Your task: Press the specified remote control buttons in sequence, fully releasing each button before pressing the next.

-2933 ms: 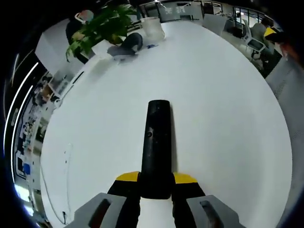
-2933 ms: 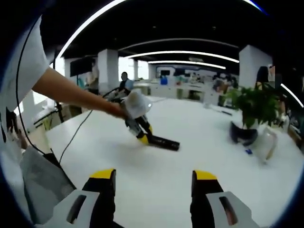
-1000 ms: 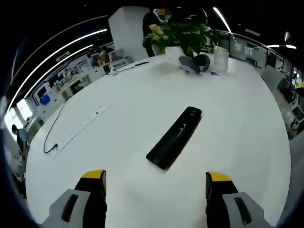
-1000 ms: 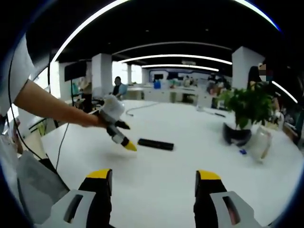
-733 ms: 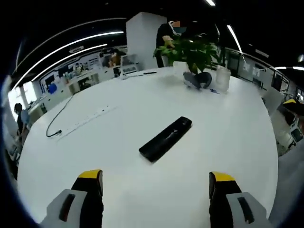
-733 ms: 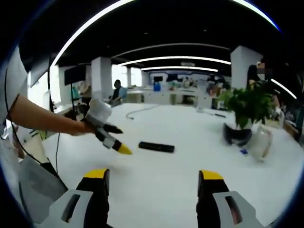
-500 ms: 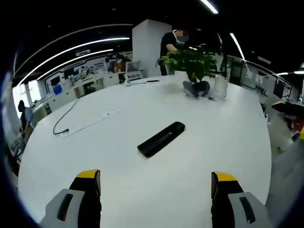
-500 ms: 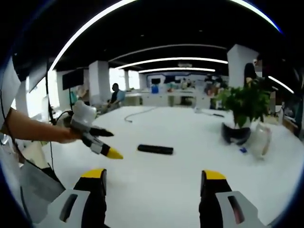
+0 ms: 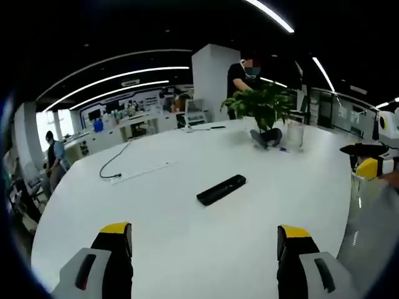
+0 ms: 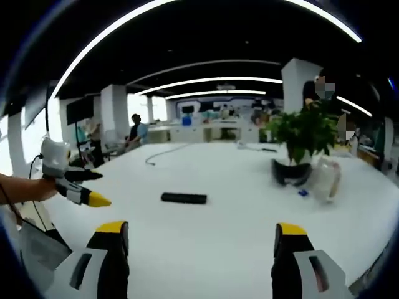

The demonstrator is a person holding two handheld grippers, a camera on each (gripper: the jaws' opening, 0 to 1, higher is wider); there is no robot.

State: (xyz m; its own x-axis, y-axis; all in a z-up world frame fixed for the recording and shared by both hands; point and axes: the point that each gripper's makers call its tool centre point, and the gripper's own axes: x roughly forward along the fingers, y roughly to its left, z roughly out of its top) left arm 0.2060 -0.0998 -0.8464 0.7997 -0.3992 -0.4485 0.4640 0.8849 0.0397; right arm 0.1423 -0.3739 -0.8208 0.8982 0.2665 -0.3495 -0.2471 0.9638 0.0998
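White table (image 9: 187,243) carries a slim black remote (image 9: 221,189) lying flat; both grippers' fingers spread wide, empty.

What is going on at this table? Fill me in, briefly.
A person holds a hand-held gripper in each hand above a large white table. The left hand-held gripper and right hand-held gripper are both open and empty. A slim black remote control lies flat mid-table, untouched, well ahead of both. A green potted plant stands at the far side.

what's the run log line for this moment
remote control: flat on white table, untouched | left gripper: open, clear of it | right gripper: open, clear of it
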